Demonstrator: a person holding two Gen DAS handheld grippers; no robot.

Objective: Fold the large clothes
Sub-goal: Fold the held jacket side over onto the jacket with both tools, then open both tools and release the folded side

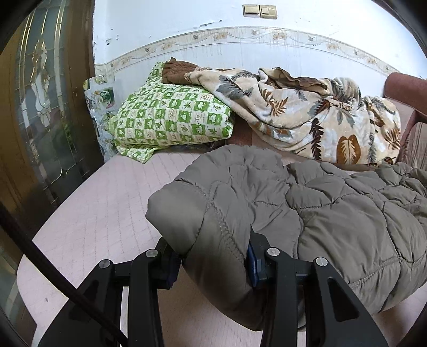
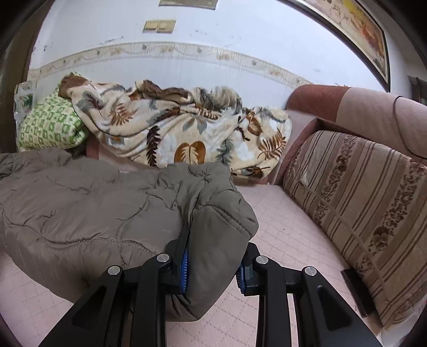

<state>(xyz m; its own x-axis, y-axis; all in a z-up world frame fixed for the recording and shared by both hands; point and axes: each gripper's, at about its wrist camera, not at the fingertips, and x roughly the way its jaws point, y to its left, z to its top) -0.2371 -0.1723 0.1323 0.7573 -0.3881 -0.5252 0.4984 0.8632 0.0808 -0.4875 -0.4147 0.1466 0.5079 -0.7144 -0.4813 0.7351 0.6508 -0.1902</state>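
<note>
1. Left wrist view, nearest: left tongs (image 1: pixel 213 263) pinching a thick rolled edge of the grey-brown quilted jacket (image 1: pixel 307 213). Blue pads (image 1: pixel 253 267) press into the padding on both sides; fabric bulges up betw. the black fingers.
2. Right wrist view, nearest: right tongs (image 2: pixel 212 272) likewise clamped on a bunched corner of the same jacket (image 2: pixel 80 208). Ribbed blue pads (image 2: pixel 184 267) squeeze the fold; a lobe of fabric hangs down below the pads.
3. Jacket itself: spread across the pink quilted sofa seat (image 1: pixel 101 208), running from one pair of tongs to the other. Held edges sit raised off the seat; the rest sags w/ creases along the stitched lines.
4. Dark cable (image 1: pixel 48 267) crosses the lower-left corner of the left view, near the lens.
5. Right side, mid-distance: striped floral back cushion (image 2: pixel 355 208) leans vs. the sofa back, beside the bare pink seat (image 2: pixel 277 232).
6. Further back: cream blanket w/ brown and grey leaf print (image 2: pixel 176 128) lies crumpled along the rear of the seat, just behind the jacket.
7. Left of blanket: green-and-white checked pillow (image 1: pixel 170 117), blanket edge and a brown cloth (image 1: pixel 177 70) resting on top of it.
8. Farthest: white wall w/ a floral border strip (image 1: pixel 240 36), two brass-coloured switch plates (image 1: pixel 259 11) above. Wood door w/ patterned glass (image 1: pixel 40 93) at far left; framed picture (image 2: pixel 360 32) at upper right in the right view.
</note>
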